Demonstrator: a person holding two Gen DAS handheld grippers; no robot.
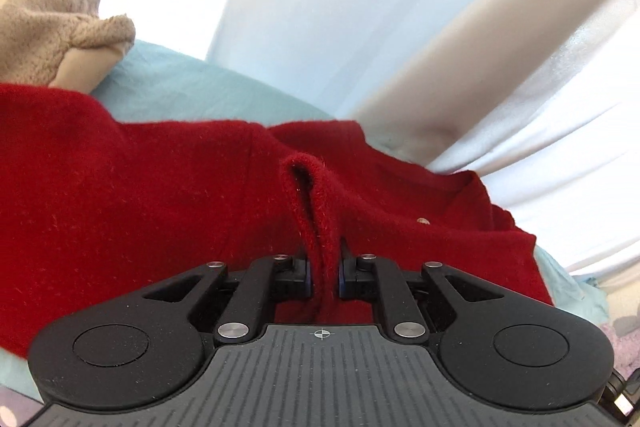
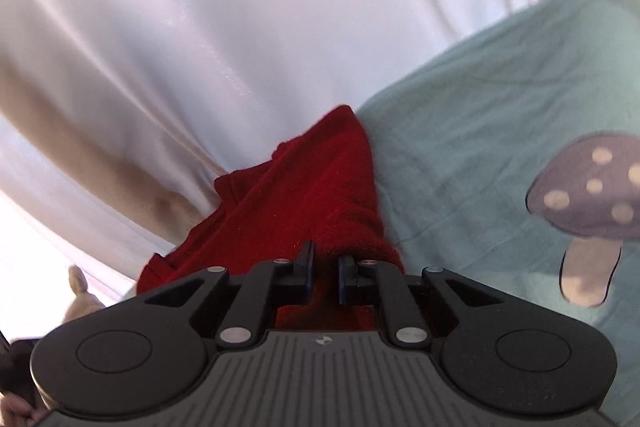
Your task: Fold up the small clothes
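Both of your grippers are pinched on the same red garment as a fold gets under way on the pale blue sheet. Nearest the left wrist camera, your left gripper has its jaws drawn in tight on a raised ridge of the red knit, which stands up between the pads as a narrow doubled loop. In the right wrist view your right gripper sits with its jaws nearly together on red cloth at the garment's near edge; the fabric fills the gap, though the pads' exact bite is partly hidden by fuzz. Beyond the claws, the garment lies spread and rumpled across the sheet, one corner running out toward the white curtain. A printed mushroom marks the sheet to the right, and a beige plush toy sits at the far left edge. This looks like the start of a fold, both holds taken. Your next move likely calls for lifting both pinches together and carrying them across evenly, keeping the knit taut between them.
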